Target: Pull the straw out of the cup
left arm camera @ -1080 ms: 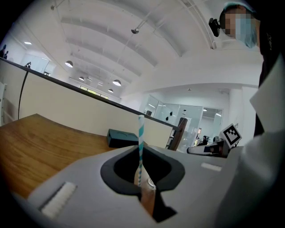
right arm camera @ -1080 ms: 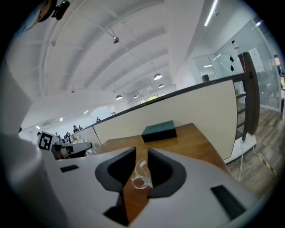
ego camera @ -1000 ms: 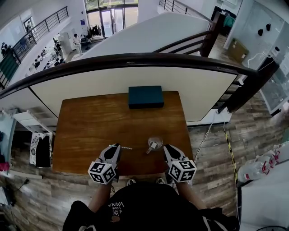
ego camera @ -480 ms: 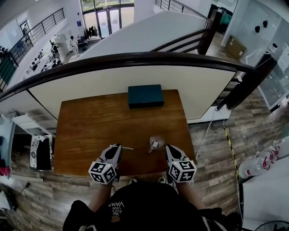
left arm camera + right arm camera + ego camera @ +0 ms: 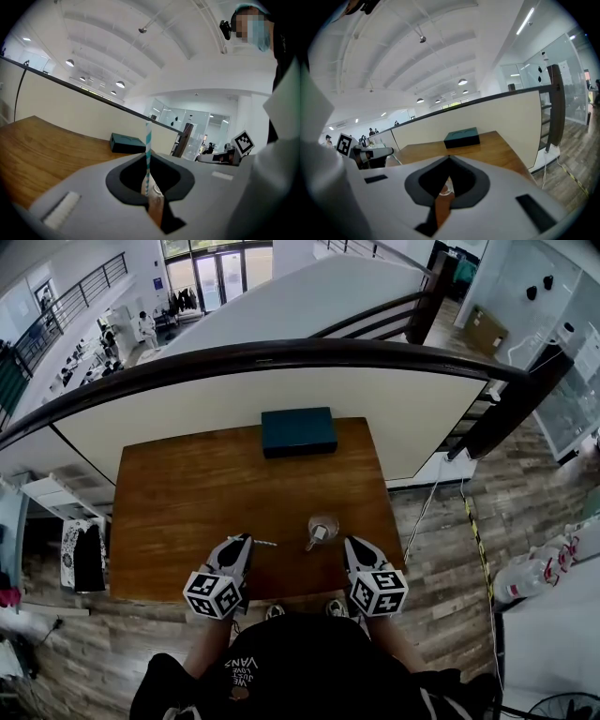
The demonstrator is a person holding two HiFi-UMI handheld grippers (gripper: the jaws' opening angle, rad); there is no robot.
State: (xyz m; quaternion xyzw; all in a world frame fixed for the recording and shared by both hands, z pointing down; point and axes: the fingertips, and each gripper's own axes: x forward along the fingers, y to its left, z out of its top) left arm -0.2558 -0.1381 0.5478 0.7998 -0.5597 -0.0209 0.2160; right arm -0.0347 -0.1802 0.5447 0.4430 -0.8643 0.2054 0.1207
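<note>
Desk point(image 5: 178, 493): wooden, fills the middle of the head view.
Box point(image 5: 298, 431): teal, upper centre, at the desk's far edge.
Left gripper point(image 5: 240, 549): lower centre-left; your jaws pinch the straw.
Right gripper point(image 5: 354, 549): lower centre-right; jaws pressed together on nothing.
Cup point(image 5: 322, 529): clear, on the desk, just left of your right gripper.
Straw point(image 5: 261, 544): teal-and-white striped, out of the cup, apart from it.

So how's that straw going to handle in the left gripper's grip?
The striped straw stands straight out of the shut left gripper, so it is probably stiff for its weight. It looks thin, maybe paper: likely light and crushable. Round, so it may roll on the table.
</note>
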